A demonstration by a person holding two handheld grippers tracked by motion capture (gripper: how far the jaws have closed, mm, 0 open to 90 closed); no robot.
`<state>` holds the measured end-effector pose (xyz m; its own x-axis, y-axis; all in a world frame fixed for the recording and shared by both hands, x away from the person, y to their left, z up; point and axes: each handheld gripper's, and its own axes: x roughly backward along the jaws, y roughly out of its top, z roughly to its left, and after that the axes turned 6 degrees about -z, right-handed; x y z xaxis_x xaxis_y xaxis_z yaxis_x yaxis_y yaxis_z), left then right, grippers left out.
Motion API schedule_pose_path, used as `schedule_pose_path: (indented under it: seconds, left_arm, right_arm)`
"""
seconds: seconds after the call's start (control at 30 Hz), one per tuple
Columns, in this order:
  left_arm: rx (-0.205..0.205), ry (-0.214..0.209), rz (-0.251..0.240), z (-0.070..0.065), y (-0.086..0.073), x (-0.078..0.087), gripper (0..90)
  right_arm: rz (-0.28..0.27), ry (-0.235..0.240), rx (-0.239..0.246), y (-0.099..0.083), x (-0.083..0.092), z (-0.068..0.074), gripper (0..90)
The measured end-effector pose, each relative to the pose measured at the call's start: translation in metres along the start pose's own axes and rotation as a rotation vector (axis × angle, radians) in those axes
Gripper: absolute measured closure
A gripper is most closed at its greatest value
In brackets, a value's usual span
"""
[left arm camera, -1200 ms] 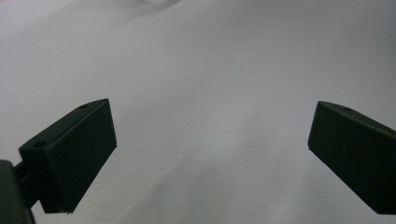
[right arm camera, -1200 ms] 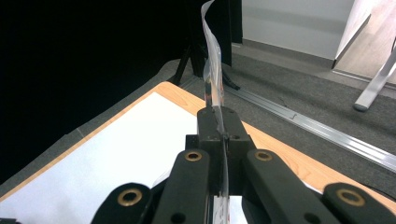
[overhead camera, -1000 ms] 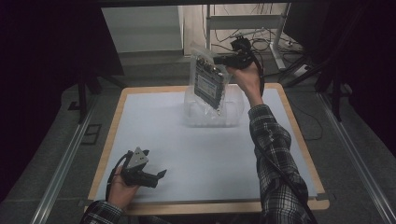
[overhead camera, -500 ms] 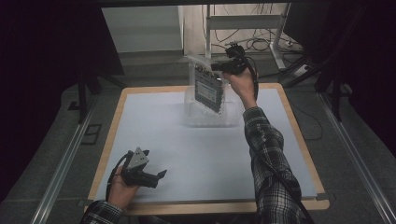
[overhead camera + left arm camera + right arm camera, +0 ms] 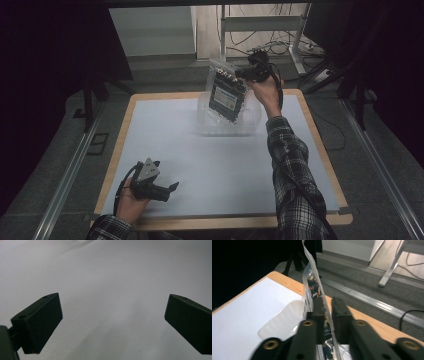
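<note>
The right gripper (image 5: 246,73), held up over the far side of the worktop (image 5: 165,145), has a clear plastic bag (image 5: 226,92) of dark printed contents between its fingers (image 5: 319,312); these have just been opening a little, though the bag's edge is still pinched between them. The bag hangs tilted above a clear plastic container (image 5: 227,122) that sits on the white sheet near the far edge. The left gripper (image 5: 167,189) lies low near the front left corner, its fingers (image 5: 40,322) spread wide with nothing between them.
</note>
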<state>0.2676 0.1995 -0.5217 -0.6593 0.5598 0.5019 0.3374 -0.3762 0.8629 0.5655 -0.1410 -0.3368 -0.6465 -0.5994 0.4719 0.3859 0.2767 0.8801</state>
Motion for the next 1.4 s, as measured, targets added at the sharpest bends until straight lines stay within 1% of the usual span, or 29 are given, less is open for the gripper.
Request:
schedule_pose_path:
  seconds: [0.07,0.13,0.33,0.37,0.67,0.77,0.83,1.0,1.2,1.27,1.4]
  left_arm:
    - [0.001,0.000,0.001,0.000,0.000,0.000,1.0]
    - [0.001,0.000,0.002,-0.001,0.000,0.000,1.0]
    - [0.000,0.002,0.003,-0.001,0.000,-0.001,1.0]
    - [0.001,0.002,0.002,-0.001,0.000,-0.001,1.0]
    - [-0.003,0.002,0.000,0.000,0.000,0.000,1.0]
    - [0.010,-0.015,-0.013,0.000,0.001,0.001,0.7]
    - [0.018,-0.023,-0.015,0.000,0.000,0.001,0.7]
    - [0.019,-0.026,-0.007,0.001,0.000,0.000,0.6]
    - [0.016,-0.024,-0.007,0.000,0.000,0.000,0.6]
    - [0.016,-0.024,-0.008,0.000,0.000,0.000,0.6]
    - [0.014,-0.024,-0.011,0.000,0.000,0.001,0.6]
  right_arm:
    - [-0.017,-0.004,-0.006,-0.001,0.002,-0.002,72.5]
    - [-0.026,-0.007,-0.010,-0.003,0.004,-0.004,69.7]
    - [-0.041,-0.023,0.020,-0.003,0.010,-0.003,55.1]
    - [-0.043,-0.024,0.022,-0.003,0.011,-0.003,53.9]
    - [-0.051,-0.009,0.059,-0.003,0.021,0.002,38.1]
    - [-0.055,0.004,0.060,-0.003,0.026,0.005,33.0]
    - [-0.059,0.008,0.070,-0.004,0.029,0.007,30.1]
    - [-0.061,0.019,0.093,-0.008,0.037,0.011,26.0]
    - [-0.057,0.008,0.126,-0.015,0.047,0.012,20.8]
    - [-0.062,0.013,0.129,-0.018,0.051,0.013,19.1]
    - [-0.079,0.020,0.118,-0.022,0.059,0.014,15.8]
